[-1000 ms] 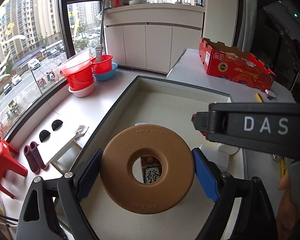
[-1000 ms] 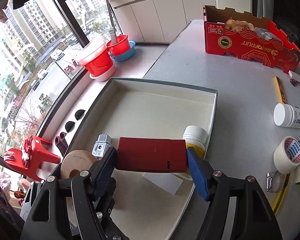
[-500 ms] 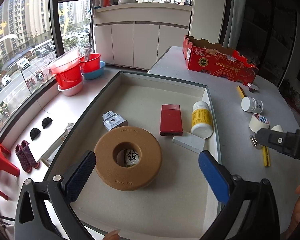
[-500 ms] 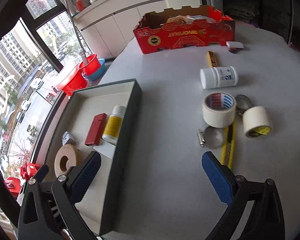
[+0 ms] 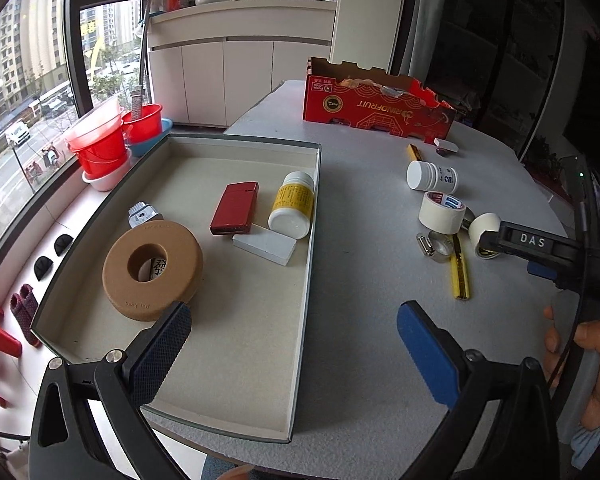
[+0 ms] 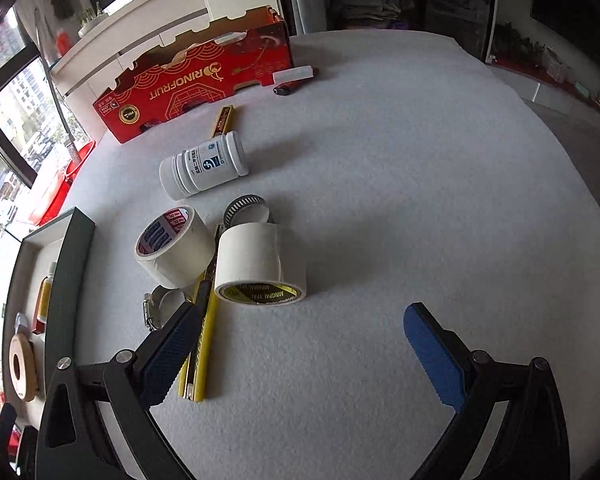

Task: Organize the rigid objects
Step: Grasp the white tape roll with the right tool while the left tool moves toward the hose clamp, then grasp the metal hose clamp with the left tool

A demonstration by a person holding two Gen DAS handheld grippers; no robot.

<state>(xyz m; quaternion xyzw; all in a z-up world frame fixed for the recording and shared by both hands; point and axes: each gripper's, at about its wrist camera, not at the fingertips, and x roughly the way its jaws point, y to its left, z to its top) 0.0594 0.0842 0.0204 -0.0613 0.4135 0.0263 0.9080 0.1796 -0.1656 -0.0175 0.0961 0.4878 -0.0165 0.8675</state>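
Note:
The grey tray [image 5: 310, 240] holds a brown cork ring [image 5: 153, 264], a red case [image 5: 235, 208], a yellow-labelled bottle [image 5: 293, 205], a white block [image 5: 265, 245] and a small metal piece [image 5: 142, 214]. My left gripper [image 5: 296, 356] is open and empty above the tray's near right corner. My right gripper [image 6: 300, 352] is open and empty over the table, just in front of a white tape roll [image 6: 256, 264], a second tape roll [image 6: 174, 246], a yellow utility knife [image 6: 200, 336] and a white bottle [image 6: 204, 169] lying on its side.
A red cardboard box [image 6: 196, 84] stands at the table's back, with a yellow pencil [image 6: 222, 119], a white eraser [image 6: 293, 75] and a small dark item [image 6: 286, 89] near it. Metal hose clamps [image 6: 246, 207] lie by the tapes. Red buckets [image 5: 100, 140] sit on the window sill.
Both grippers let go of the cork ring and the red case in the tray, opened, and drew back. The right gripper swung right over the tape rolls.

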